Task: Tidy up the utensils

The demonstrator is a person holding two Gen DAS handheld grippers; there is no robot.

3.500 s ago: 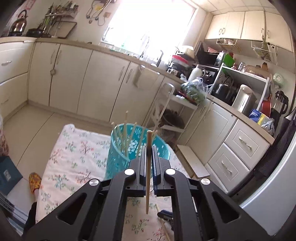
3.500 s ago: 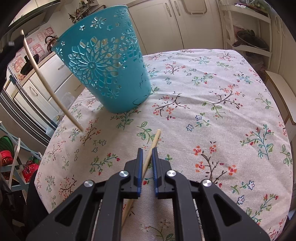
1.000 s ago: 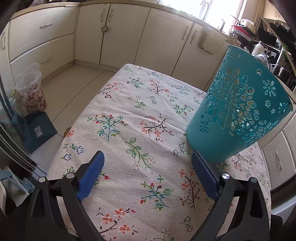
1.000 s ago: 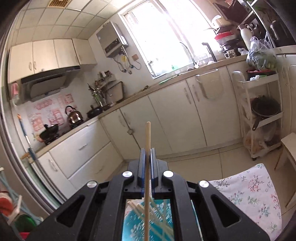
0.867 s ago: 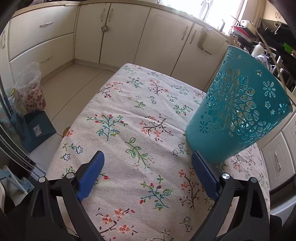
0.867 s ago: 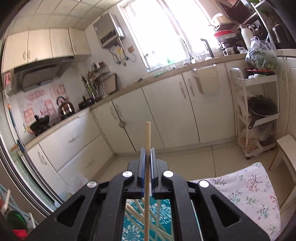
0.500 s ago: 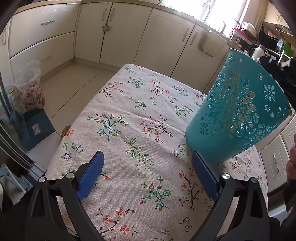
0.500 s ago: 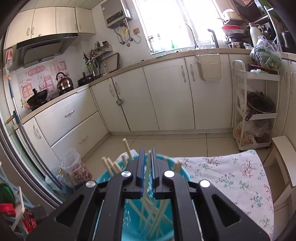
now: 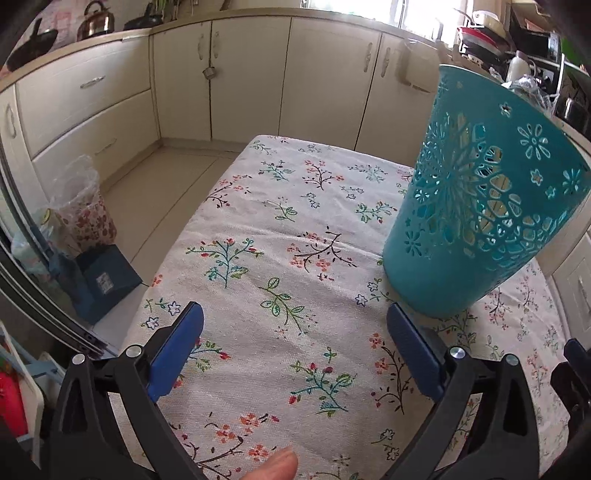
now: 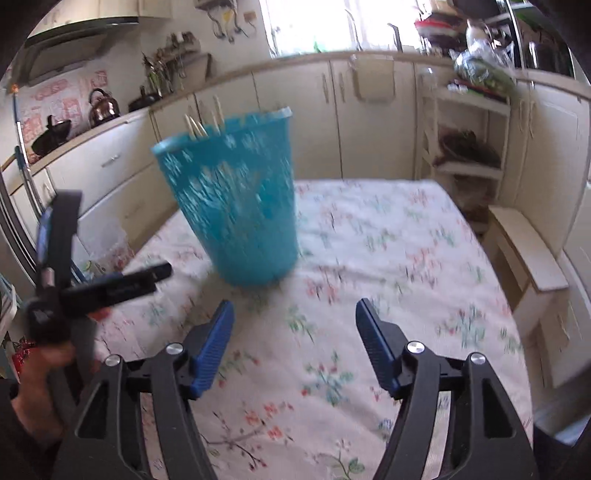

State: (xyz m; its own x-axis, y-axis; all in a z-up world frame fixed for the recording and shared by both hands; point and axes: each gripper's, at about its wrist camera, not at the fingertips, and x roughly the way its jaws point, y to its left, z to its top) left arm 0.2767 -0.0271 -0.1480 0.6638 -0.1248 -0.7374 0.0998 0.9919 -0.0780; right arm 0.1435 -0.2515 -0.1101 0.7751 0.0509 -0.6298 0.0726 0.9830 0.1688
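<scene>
The wooden chopstick has dropped into the perforated teal plastic basket [image 10: 236, 206]; right tool [image 10: 295, 328] just spread apart, left tool [image 9: 295, 347] apart, both empty

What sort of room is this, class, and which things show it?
A home kitchen, most likely: cream fitted cabinets under a worktop, a metal kettle beside a dark pan, and a bright window.

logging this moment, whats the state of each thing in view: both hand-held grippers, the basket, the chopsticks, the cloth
left hand-held gripper: open, nothing between the jaws
right hand-held gripper: jaws have just been opening, now open and empty
teal basket: upright on the cloth
chopsticks: standing in the basket, tips above the rim
floral tablecloth: spread flat, no loose chopsticks visible
</scene>
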